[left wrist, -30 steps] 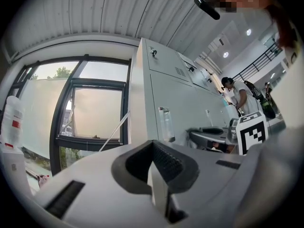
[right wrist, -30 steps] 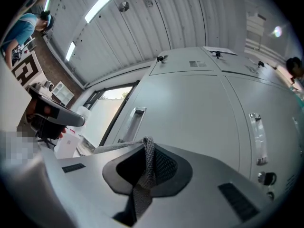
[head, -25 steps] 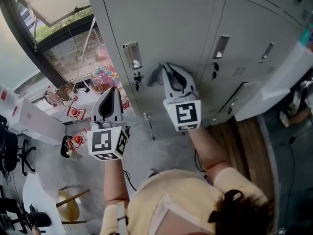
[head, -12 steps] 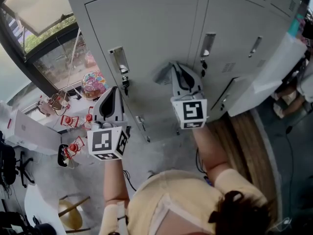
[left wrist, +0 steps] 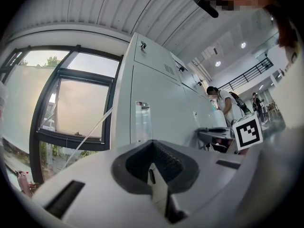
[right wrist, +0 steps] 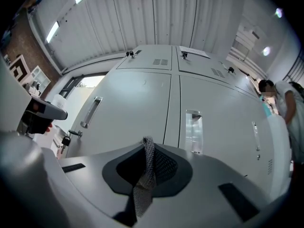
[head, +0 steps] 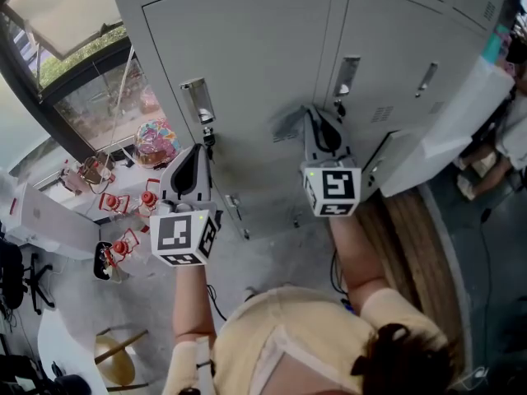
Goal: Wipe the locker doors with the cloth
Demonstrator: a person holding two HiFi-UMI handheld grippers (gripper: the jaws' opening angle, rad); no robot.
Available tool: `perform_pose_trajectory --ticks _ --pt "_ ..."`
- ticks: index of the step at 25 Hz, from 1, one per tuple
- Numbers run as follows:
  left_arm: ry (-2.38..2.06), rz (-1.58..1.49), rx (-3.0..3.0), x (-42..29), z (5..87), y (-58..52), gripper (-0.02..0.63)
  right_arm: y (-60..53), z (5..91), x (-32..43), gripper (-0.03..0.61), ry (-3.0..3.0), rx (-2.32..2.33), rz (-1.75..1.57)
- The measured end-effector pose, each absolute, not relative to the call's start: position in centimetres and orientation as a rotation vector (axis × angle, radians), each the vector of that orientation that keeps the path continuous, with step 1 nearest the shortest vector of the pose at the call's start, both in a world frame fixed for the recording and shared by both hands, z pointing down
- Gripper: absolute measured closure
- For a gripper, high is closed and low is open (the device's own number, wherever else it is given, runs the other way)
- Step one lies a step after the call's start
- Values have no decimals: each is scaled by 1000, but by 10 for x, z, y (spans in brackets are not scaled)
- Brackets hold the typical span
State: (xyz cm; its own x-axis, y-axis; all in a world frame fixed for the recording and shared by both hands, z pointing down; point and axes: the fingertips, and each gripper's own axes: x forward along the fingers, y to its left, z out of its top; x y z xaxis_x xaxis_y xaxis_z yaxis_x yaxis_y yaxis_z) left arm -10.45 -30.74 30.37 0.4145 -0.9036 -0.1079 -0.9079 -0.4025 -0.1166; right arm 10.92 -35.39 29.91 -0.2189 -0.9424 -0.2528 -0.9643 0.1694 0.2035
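The right gripper [head: 318,120] is clamped on a grey knitted cloth [head: 286,125], held close before the pale grey metal locker doors [head: 255,48]; whether it touches the door, I cannot tell. The left gripper [head: 195,158] is on the left side, its tongs pressed together on nothing. A small dark-headed key [right wrist: 64,140] hangs in a lock. One open locker door [head: 436,151] stands out on the right, with a person [right wrist: 284,101] beyond it. A black-framed window [left wrist: 76,108] is at the left; below is a grey concrete floor [head: 272,249].
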Motion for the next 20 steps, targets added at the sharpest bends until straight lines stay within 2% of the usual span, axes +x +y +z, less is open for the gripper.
perform_pose_trajectory --ticks 20 --pt "1791 26 -2407 -156 318 -280 627 -318 315 3 559 2620 -1544 445"
